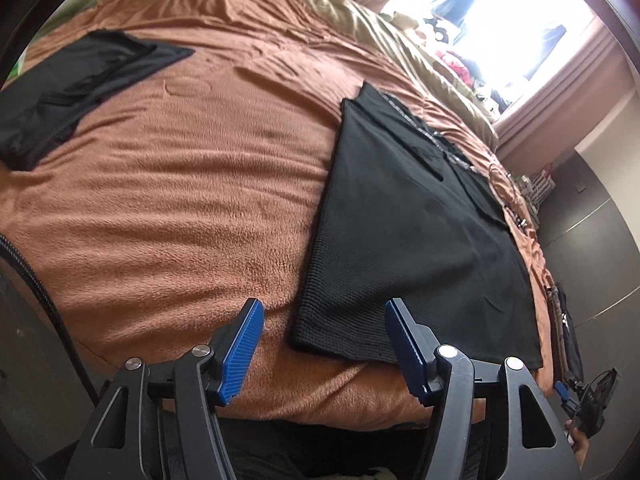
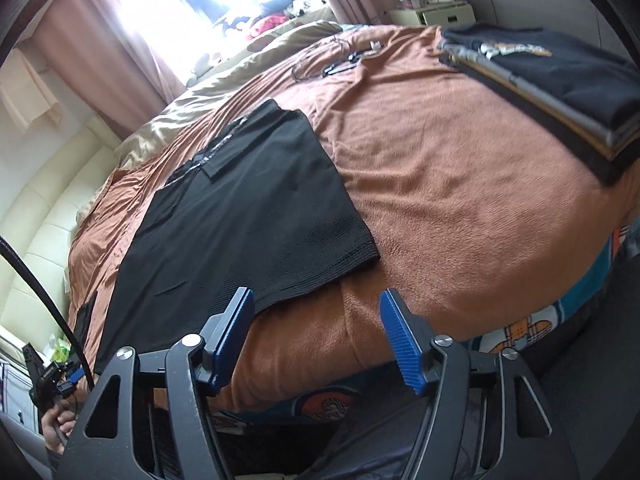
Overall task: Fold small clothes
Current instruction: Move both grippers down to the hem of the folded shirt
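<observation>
On the far left of the left wrist view, a crumpled dark garment [image 1: 76,88] lies on the rust-brown blanket [image 1: 180,184] that covers the bed, well apart from everything else. Closer in, the left claw [image 1: 324,344] hangs just off the near edge of the bed with its blue pads spread wide and nothing between them. Its right pad sits over the near hem of the black shirt [image 1: 408,240], which is laid flat on the blanket and runs away from the camera toward the bright window [image 1: 508,12]; a thin pale trim shows along its far side. Past the shirt, at the right rim of that view, the other claw appears small and low beside the bed.

In the right wrist view the same black shirt [image 2: 240,220] lies left of centre, its hem corner at the blanket's near edge. The right claw [image 2: 318,340] is open too, empty, its left pad just at the shirt's hem and its right pad over bare blanket [image 2: 460,200]. Farther back, some thin cables [image 2: 340,60] rest on the blanket. At the upper right, a stack of folded clothes [image 2: 560,92] sits near the bed's far corner, well apart from the shirt.
</observation>
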`<action>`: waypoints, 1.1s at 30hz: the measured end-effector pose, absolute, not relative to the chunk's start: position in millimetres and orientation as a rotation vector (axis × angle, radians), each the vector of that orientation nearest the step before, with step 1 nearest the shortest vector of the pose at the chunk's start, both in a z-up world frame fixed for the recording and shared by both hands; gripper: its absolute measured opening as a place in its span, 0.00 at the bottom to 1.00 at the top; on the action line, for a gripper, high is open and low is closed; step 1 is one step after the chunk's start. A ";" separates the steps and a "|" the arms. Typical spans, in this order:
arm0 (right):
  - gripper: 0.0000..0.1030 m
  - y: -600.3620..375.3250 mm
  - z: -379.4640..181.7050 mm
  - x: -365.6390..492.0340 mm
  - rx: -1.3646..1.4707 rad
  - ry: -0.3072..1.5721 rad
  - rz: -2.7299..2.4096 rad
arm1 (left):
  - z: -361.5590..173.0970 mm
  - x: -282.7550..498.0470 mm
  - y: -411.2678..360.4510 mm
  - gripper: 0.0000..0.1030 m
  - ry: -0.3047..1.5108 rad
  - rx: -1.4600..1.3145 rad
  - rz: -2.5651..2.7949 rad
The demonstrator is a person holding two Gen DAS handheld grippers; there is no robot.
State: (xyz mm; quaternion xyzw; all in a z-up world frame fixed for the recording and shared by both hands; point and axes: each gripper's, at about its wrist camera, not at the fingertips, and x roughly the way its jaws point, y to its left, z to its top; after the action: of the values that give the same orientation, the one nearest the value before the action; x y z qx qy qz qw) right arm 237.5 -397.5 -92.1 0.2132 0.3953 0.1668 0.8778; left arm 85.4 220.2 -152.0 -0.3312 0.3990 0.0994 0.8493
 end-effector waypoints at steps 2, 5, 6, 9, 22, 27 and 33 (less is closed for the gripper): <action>0.61 -394.4 -97.8 243.8 0.454 0.835 0.348 | -160.4 92.1 222.2 0.58 0.866 -0.721 0.208; 0.61 -391.9 -106.6 258.4 0.472 0.853 0.341 | -169.3 98.8 224.8 0.57 0.890 -0.743 0.222; 0.61 -392.4 -108.9 262.1 0.479 0.857 0.338 | -171.0 100.1 226.0 0.56 0.893 -0.744 0.226; 0.61 -393.7 -115.2 274.2 0.493 0.868 0.332 | -175.4 105.0 229.7 0.54 0.901 -0.767 0.227; 0.54 -406.7 -147.6 303.4 0.660 0.907 0.356 | -182.8 89.8 238.3 0.44 0.881 -0.927 0.241; 0.53 -414.0 -155.7 292.0 0.739 0.897 0.405 | -182.8 83.6 233.0 0.44 0.879 -0.961 0.224; 0.45 -411.4 -168.5 294.3 0.818 0.885 0.434 | -183.3 78.0 226.8 0.44 0.875 -1.019 0.200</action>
State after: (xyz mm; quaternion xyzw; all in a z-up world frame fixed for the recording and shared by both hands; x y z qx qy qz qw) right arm 294.3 -411.4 -168.5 0.3815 0.4129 0.2025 0.8019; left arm 78.0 226.8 -183.3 -0.4714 0.4047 0.0925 0.7781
